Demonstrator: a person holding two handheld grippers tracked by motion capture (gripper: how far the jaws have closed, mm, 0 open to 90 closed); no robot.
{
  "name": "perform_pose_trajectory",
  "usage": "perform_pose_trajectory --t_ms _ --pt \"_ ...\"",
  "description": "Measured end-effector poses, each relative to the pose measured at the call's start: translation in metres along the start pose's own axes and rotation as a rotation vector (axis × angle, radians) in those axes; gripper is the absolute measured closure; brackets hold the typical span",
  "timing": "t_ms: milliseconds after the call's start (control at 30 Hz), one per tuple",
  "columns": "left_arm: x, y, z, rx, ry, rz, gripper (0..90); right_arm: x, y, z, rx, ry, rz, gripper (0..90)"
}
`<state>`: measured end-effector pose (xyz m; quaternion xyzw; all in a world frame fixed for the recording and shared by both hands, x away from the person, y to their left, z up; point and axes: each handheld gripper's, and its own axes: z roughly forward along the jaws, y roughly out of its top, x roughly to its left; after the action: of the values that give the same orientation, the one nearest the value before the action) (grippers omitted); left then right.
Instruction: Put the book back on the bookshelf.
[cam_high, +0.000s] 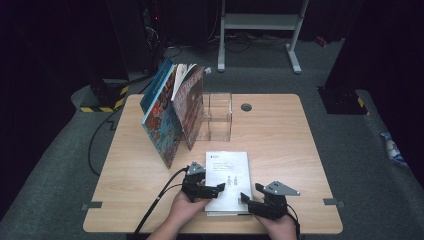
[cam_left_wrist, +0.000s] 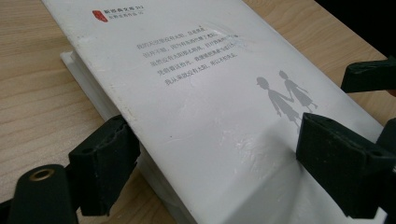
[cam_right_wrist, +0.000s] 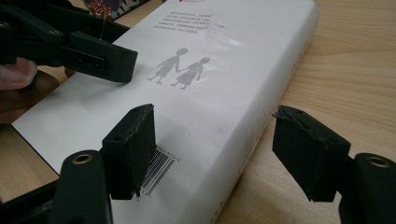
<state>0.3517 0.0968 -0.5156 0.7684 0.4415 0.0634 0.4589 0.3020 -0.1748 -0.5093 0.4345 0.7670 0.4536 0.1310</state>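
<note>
A white book (cam_high: 229, 170) lies flat near the table's front edge, its cover showing printed text and two small grey figures (cam_left_wrist: 285, 95). My left gripper (cam_high: 215, 189) (cam_left_wrist: 217, 133) is open at the book's left long edge, one jaw beside the page block and the other just over the cover. My right gripper (cam_high: 251, 194) (cam_right_wrist: 215, 116) is open at the near spine corner of the book (cam_right_wrist: 224, 84), one jaw over the barcode (cam_right_wrist: 159, 168) and the other off the spine above bare table. One finger (cam_right_wrist: 100, 58) of the left gripper hovers over the cover.
Several picture books (cam_high: 172, 112) stand leaning at the back left against a clear plastic box (cam_high: 220, 117). The wooden table (cam_high: 280, 145) has a cable hole (cam_high: 246, 107) behind the box. A white metal frame (cam_high: 260, 22) stands on the floor beyond.
</note>
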Motion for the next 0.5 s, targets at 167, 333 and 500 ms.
perform_pose_trajectory --t_ms 167,333,500 --pt "-0.004 -0.001 -0.003 -0.023 0.03 0.041 15.7 0.001 -0.001 0.003 0.008 0.021 0.007 29.6" --pt "-0.005 0.0 -0.011 -0.051 0.047 0.054 25.9 0.002 0.0 0.006 0.015 0.046 0.029 29.0" --pt "-0.004 0.002 -0.017 -0.076 0.049 0.065 36.1 0.0 0.0 0.006 0.01 0.055 0.038 28.9"
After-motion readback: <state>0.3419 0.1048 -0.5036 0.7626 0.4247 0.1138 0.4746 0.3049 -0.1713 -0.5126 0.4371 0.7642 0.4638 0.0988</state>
